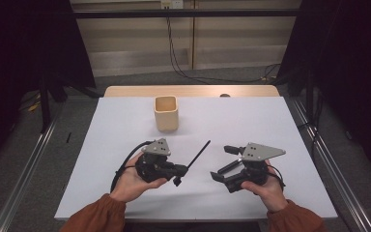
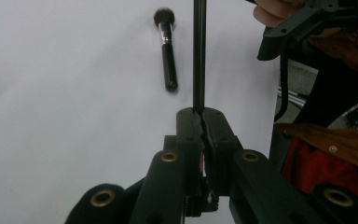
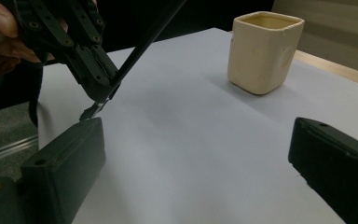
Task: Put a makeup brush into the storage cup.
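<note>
In the high view, lower centre, the left gripper [image 1: 178, 170] is clamped on a thin black stick [image 1: 199, 153] slanting up-right; the right gripper [image 1: 224, 164] stands apart, empty. The left gripper view shows a makeup brush [image 2: 166, 49] at upper centre. The right gripper view shows a glossy cream cup [image 3: 265, 50], upper right.
</note>
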The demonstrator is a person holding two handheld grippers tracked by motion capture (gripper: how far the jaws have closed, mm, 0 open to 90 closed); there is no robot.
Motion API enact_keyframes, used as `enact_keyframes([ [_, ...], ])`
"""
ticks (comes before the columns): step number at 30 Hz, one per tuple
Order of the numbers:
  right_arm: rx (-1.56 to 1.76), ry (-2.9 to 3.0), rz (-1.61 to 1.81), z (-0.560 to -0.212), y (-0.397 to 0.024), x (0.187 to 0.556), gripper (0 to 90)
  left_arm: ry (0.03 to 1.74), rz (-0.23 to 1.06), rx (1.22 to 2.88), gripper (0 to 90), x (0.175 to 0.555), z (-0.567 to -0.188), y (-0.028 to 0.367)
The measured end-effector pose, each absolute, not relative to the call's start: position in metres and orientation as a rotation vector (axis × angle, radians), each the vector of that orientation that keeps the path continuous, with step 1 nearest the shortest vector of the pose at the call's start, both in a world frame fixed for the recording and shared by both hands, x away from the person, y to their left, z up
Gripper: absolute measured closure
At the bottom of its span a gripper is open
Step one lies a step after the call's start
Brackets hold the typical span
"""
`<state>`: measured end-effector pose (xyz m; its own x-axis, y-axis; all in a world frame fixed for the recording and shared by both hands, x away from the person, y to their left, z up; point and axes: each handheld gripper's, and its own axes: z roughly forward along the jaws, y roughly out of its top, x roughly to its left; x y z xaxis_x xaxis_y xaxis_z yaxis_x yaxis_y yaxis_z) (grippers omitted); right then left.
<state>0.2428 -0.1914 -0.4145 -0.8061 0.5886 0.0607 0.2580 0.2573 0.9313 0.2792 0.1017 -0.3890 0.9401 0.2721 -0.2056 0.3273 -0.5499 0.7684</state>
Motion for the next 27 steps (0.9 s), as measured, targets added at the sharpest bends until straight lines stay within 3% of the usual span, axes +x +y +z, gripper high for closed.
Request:
enact_keyframes([
  [27,0.637,2.556,1.449,-0.402,-0.174,0.262,1.5,0.361,-0.061,2.443,86.1,0.286,-0.375,0.096],
])
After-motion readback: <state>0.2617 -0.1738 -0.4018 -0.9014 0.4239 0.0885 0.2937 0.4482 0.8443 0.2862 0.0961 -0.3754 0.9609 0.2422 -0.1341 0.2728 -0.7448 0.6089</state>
